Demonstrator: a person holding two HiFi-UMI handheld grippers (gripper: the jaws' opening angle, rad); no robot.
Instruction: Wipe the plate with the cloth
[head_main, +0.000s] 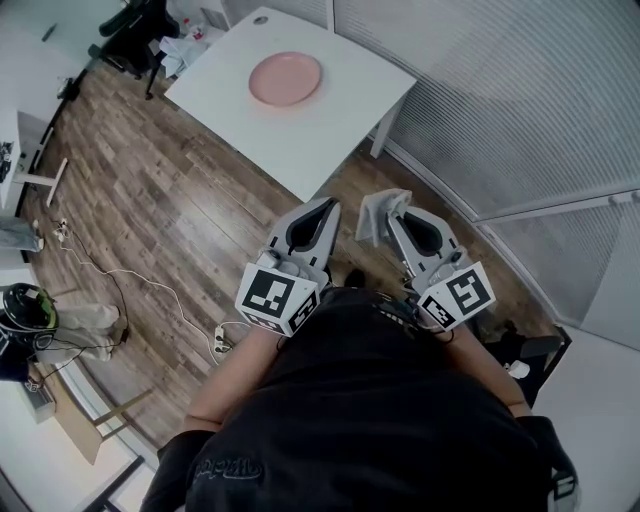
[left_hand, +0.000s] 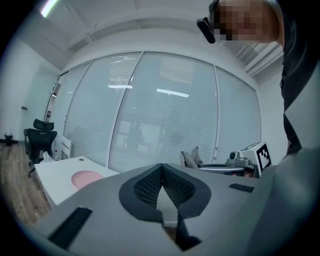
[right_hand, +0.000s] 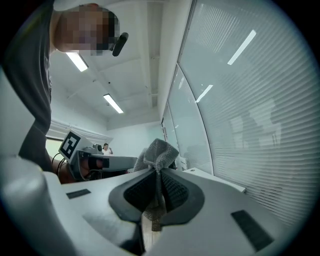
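Only the head view shows the whole pink plate (head_main: 285, 78), lying on the white table (head_main: 320, 140) well ahead of both grippers. The left gripper (left_hand: 161, 167) has its jaws pressed together with nothing between them, which its own view makes plain, and that view catches the plate low at its left edge. The right gripper view has no plate in it but shows the right gripper (right_hand: 159, 172) clamped on the grey cloth (right_hand: 160, 151), which bunches up above the tips.

Bright, even light comes from ceiling strips (right_hand: 114, 103) and shaded windows (left_hand: 165, 125); soft shadows, reflections streak the glass, fisheye bending with dark corners, nearest surfaces slightly blurred
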